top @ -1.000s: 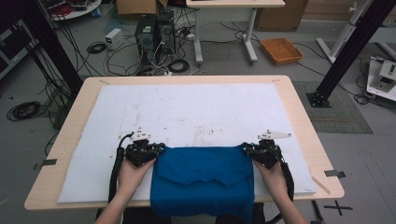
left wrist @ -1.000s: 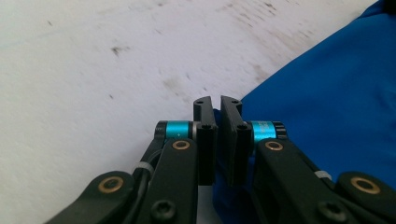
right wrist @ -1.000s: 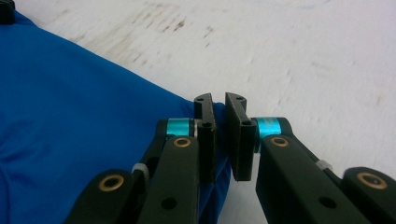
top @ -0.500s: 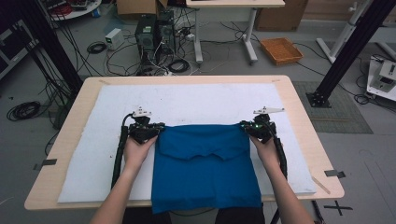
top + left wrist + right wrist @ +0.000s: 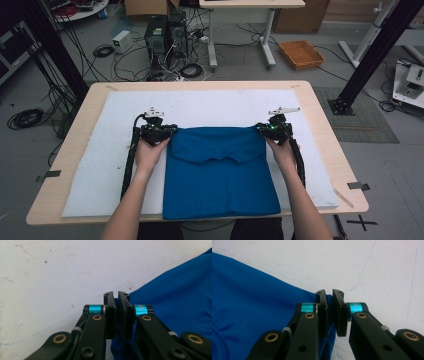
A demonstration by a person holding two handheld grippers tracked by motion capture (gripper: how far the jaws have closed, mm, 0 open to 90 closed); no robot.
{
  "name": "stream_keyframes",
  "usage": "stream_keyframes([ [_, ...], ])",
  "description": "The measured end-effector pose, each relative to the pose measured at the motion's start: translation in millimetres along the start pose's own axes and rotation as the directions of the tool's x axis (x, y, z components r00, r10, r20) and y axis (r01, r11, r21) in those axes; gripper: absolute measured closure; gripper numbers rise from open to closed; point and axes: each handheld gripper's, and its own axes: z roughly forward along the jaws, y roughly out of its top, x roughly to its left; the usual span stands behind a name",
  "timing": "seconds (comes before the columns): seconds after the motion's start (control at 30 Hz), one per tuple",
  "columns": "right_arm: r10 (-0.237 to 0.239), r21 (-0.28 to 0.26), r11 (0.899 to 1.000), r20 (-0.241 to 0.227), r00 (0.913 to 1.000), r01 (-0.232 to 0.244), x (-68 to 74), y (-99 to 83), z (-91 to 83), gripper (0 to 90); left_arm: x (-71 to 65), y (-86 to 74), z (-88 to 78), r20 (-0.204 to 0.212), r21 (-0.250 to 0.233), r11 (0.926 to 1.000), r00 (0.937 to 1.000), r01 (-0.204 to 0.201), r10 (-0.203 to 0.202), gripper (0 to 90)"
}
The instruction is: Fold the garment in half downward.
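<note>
My left gripper has its two black jaws almost closed, and the corner of the blue cloth is pinched between them. The cloth spreads to the right on the white mat.

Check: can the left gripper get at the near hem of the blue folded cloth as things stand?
Probably not right away. The left gripper is shut on the far left corner of the blue folded cloth, so it would have to let go first. After that, the white mat along the cloth's left side looks unobstructed.
</note>
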Motion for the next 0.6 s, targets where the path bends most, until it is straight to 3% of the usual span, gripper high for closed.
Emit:
stream_keyframes([
  [0.6, -0.004, 0.010, 1.000, 0.028, 0.9996, 0.004, 1.9, 0.5, 5.9, 83.5, 4.8, -2.9, 10.9, -0.010, 0.007, 0.9999, 0.9998, -0.015, 0.015, 84.8],
])
